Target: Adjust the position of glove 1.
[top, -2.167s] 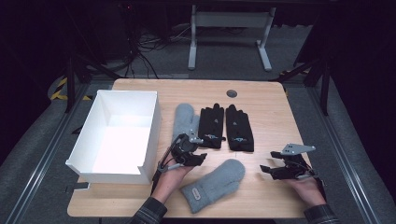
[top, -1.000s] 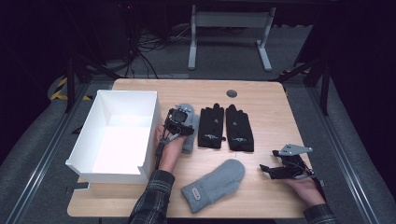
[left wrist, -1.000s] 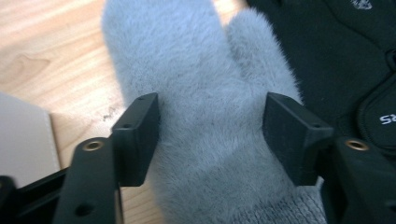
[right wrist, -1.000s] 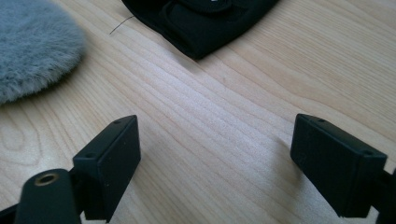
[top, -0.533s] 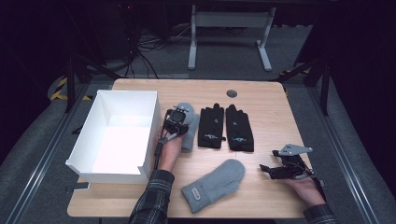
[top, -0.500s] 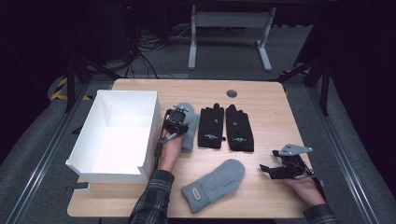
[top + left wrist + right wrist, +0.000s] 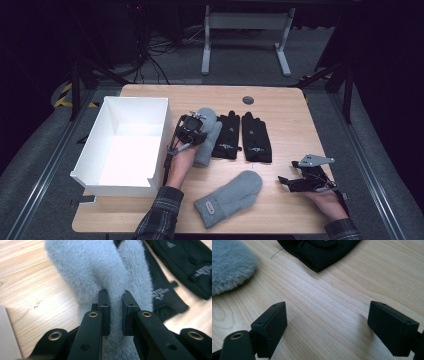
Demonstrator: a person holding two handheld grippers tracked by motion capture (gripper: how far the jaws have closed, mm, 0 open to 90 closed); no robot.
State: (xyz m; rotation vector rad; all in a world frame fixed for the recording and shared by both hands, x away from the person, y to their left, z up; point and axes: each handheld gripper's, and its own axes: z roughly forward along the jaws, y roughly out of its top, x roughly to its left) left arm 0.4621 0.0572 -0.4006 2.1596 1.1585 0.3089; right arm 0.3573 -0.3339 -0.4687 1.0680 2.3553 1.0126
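Observation:
A grey fuzzy mitten [image 7: 211, 122] lies beside the white box, and my left gripper [image 7: 192, 128] is over its near half. In the left gripper view the mitten's fabric [image 7: 82, 270] bunches up between the jaws; my left gripper [image 7: 115, 293] has just closed and is shut on it. A second grey mitten [image 7: 230, 197] lies near the front edge, its fuzzy edge [image 7: 229, 265] also in the right gripper view. Two black gloves [image 7: 227, 136] [image 7: 256, 137] lie side by side mid-table. At the front right my right gripper [image 7: 288, 183] rests low, its jaws [image 7: 328, 322] wide open over bare wood.
An open white box [image 7: 135, 107] stands on the left of the wooden table [image 7: 280, 107], right next to the held mitten. One black glove's cuff [image 7: 162, 296] lies against the mitten. A small dark disc [image 7: 248, 100] is set in the table's far side.
The left hand went from the table's front to the far grey mitten, the jaws closed on it, and the gripper has risen slightly. The right gripper has not moved.

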